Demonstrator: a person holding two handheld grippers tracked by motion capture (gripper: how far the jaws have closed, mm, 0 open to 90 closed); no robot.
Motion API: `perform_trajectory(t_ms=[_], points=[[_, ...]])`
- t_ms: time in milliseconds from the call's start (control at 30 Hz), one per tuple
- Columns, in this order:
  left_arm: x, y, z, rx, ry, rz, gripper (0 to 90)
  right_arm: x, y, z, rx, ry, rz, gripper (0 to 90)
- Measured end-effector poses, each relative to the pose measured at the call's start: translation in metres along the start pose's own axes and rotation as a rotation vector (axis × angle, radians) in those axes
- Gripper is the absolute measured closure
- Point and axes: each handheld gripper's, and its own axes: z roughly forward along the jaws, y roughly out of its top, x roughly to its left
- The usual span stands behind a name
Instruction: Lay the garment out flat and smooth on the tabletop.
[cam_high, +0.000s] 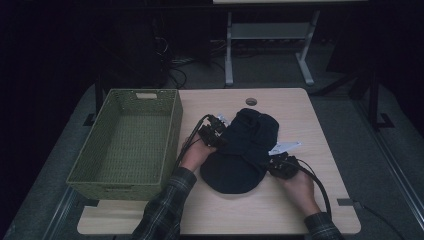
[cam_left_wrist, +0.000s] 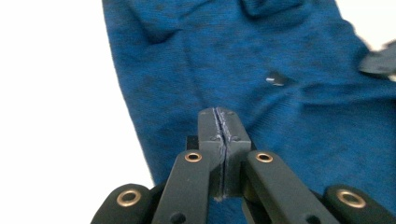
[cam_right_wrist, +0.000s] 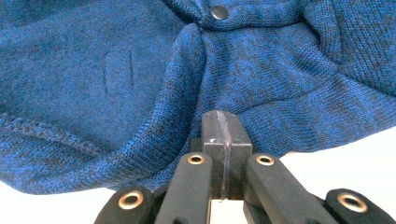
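Blue knit garment (cam_high: 242, 152) lying crumpled on bench (cam_high: 320, 125), just right of empty green basket (cam_high: 127, 142). Left tongs (cam_high: 214, 131) and right tongs (cam_high: 281, 165) both pressed together at garment's edges, perhaps pinching cloth. Folding or basketing seemingly not yet done.

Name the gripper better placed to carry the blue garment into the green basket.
Left, probably. The left gripper sits at the blue garment edge beside the green basket; the right gripper is farther.

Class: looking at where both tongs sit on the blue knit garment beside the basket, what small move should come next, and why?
Probably lift together: the left tongs and right tongs, both shut, sit at opposite edges of the blue garment, which lies flat beside the green basket.
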Motion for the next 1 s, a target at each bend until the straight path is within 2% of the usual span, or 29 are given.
perform_trajectory(t_ms=[200,333,567,867,1000], points=[[0.014,-0.001,0.014,0.017,0.033,-0.044,89.2,0.000,0.000,0.000,-0.001,0.004,0.002,89.9],[0.016,-0.003,0.023,0.042,0.058,-0.036,89.1,-0.001,0.000,0.000,-0.001,0.004,0.000,89.9],[0.013,-0.005,0.026,0.047,0.062,-0.034,90.0,-0.001,0.000,0.000,0.000,0.005,0.005,89.9],[0.002,-0.017,0.019,0.052,0.008,-0.045,90.0,-0.002,0.000,-0.003,0.028,-0.006,-0.003,89.9],[-0.007,-0.025,0.014,0.048,-0.012,-0.029,90.0,-0.001,-0.001,-0.005,0.034,-0.017,0.000,89.9]])
